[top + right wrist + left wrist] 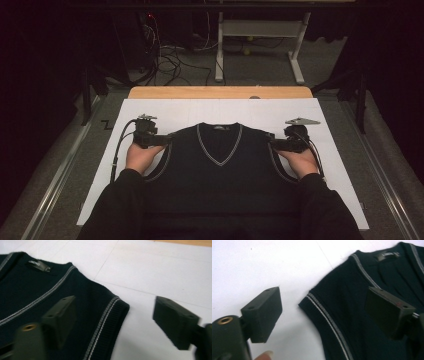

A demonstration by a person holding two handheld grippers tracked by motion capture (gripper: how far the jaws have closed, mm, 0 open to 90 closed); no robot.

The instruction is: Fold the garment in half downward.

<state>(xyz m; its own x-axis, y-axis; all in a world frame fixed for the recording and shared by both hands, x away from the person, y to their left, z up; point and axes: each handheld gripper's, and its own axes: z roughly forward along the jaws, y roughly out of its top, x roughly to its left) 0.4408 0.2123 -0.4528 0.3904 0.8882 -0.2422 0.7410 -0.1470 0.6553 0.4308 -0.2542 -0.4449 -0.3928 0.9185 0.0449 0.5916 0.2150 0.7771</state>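
Observation:
A black sleeveless V-neck vest (220,170) with grey trim lies flat on the white sheet (165,107), collar toward the far edge. My left gripper (167,140) sits at the vest's left shoulder. In the left gripper view its jaws stand apart over the vest (362,302), one jaw over the white sheet, the other over the knit, and the left gripper (323,300) is open. My right gripper (274,144) is at the right shoulder. It straddles the armhole edge of the vest (30,290), and the right gripper (115,305) is open, its pads off the cloth.
The sheet covers a wooden table (220,92) whose far edge shows bare. Beyond it stand a metal table frame (295,55) and loose cables (170,60) on the floor. Metal rails (60,165) run along both sides. Dark sleeves (120,210) enter from the bottom.

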